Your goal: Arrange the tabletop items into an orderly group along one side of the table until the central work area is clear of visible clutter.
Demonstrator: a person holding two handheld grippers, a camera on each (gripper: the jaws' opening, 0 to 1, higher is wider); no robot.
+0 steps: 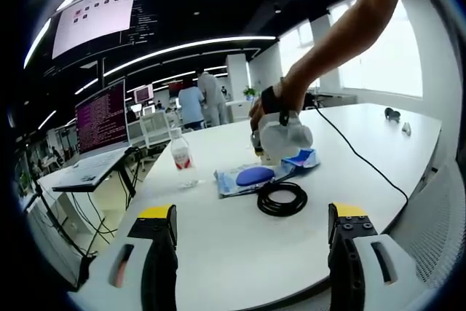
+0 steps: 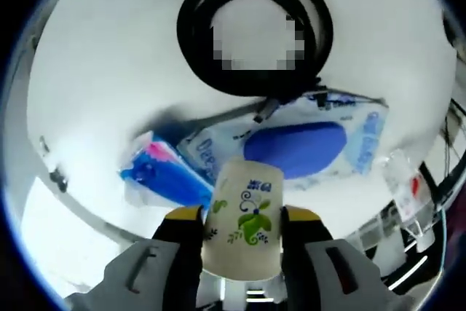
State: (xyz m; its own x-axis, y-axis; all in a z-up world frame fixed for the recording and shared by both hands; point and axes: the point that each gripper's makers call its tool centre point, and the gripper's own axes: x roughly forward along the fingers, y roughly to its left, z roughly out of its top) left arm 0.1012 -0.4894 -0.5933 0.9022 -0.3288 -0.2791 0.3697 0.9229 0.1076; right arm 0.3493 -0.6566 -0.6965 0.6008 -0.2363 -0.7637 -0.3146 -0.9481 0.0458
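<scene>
White paper cup with green print sits clamped in our right gripper; the left gripper gapes wide, holding nothing. We judge it best to lower it upright at twelve o'clock of the wet-wipes pack, clear of the coiled black cable.

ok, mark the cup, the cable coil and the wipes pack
paper cup [image 2: 244, 227], right gripper view, printed side wall
black cable coil [image 1: 282, 199], left gripper view, near edge of the loop
wet wipes pack [image 2: 295, 148], right gripper view, blue lid

You are in an open-plan office: ceiling strip lights, laptop showing text, overhead screen, long white surface.
</scene>
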